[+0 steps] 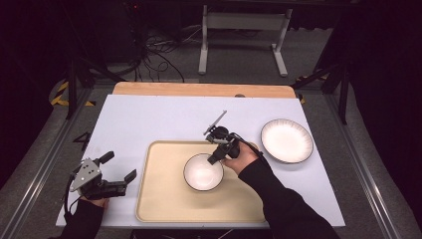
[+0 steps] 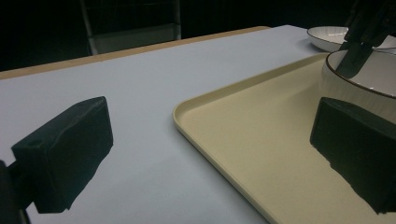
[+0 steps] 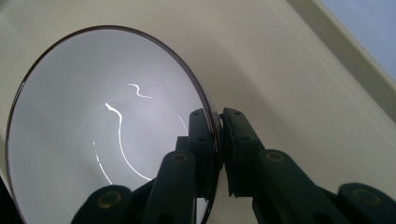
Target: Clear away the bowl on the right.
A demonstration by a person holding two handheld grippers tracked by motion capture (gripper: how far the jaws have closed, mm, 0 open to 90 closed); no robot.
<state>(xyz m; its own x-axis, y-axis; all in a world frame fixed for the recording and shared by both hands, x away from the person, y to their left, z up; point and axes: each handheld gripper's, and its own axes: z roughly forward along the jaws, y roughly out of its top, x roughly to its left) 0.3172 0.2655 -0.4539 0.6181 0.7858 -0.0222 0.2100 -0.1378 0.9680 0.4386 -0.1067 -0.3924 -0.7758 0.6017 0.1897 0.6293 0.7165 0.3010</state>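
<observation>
On the pale blue table point(image 1: 149, 119), a matte beige plastic tray point(image 1: 164, 199) carries a glossy white ceramic bowl with a dark rim point(image 1: 201, 174) near its centre. The right claw point(image 1: 215, 159) pinches the bowl's right rim, one jaw inside, one outside. The left claw point(image 1: 119, 172) hovers open, well left.
</observation>
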